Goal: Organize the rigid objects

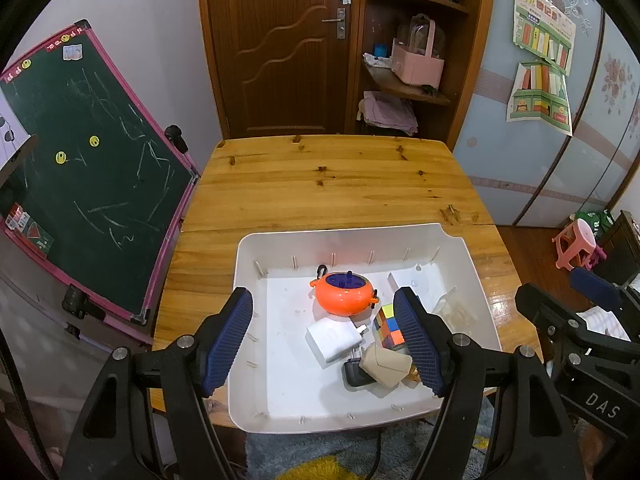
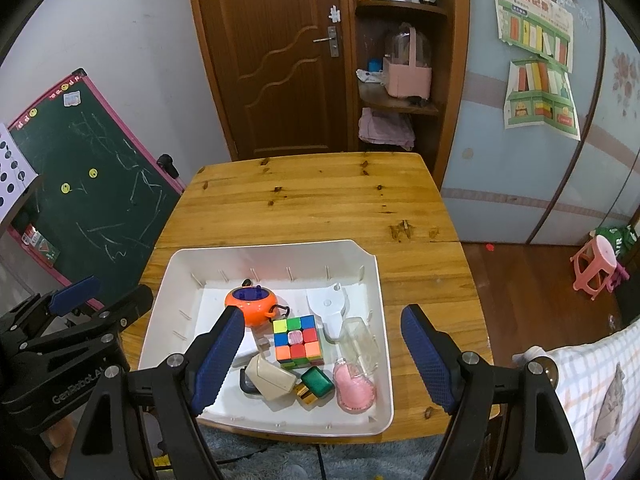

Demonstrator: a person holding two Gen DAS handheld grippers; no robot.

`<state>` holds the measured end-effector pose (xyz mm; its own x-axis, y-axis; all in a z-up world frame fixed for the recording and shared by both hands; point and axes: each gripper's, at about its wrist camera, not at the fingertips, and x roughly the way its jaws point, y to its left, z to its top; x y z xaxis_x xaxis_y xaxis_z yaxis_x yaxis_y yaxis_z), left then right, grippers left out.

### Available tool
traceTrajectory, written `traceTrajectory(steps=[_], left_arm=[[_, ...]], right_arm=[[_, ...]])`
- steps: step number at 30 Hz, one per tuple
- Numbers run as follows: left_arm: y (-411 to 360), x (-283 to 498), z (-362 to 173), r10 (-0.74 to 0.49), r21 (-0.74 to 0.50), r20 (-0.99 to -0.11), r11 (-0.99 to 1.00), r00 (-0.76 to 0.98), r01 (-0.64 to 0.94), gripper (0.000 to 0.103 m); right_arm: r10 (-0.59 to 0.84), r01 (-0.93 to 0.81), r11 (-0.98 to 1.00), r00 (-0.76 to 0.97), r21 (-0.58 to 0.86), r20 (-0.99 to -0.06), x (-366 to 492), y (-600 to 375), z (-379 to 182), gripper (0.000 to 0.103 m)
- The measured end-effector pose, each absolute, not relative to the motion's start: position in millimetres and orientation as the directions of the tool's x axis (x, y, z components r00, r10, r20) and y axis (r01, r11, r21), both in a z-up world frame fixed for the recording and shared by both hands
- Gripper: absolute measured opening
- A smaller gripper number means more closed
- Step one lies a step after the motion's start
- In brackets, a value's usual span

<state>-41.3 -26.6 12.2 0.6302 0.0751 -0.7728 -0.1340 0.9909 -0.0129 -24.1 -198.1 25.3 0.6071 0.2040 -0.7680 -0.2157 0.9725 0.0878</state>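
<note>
a white bin (image 2: 382, 320) sits on the near half of a wooden table (image 2: 312, 204), its near wall about level with the table's near edge. the far half of the tabletop is bare wood.

inside the bin, toward the far wall, an orange pot-shaped toy (image 2: 250, 304) with a purple top stands upright. just nearer is a colour cube (image 2: 298, 338), and to its left a white charger (image 1: 334, 338) lies flat (the right wrist view hides most of it behind a finger). along the near wall lie a beige box (image 2: 270, 378) resting on a dark case (image 1: 356, 374), a green and gold bottle (image 2: 316, 386), and a pink case (image 2: 354, 390) with a clear lid. a clear plastic box (image 2: 358, 340) stands by the bin's right wall, and a white flat piece (image 2: 330, 304) lies in the far right corner.

the left gripper (image 1: 326, 338) hangs above the bin's near left part, its blue pads spread wide with nothing between them — no contact with any item. the right gripper (image 2: 324, 356) hangs above the bin's near right corner, jaws likewise wide apart and gripping nothing.
</note>
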Motion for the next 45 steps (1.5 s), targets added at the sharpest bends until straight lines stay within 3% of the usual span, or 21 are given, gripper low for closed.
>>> traceTrajectory(steps=[45], left_arm=[[-29.5, -40.5, 5.9, 0.068, -0.034, -0.789, 0.988, 0.610, -0.153, 0.076]], right_arm=[[0.205, -0.213, 0.972, 0.572, 0.097, -0.794, -19.6, -193.3, 15.7, 0.081]])
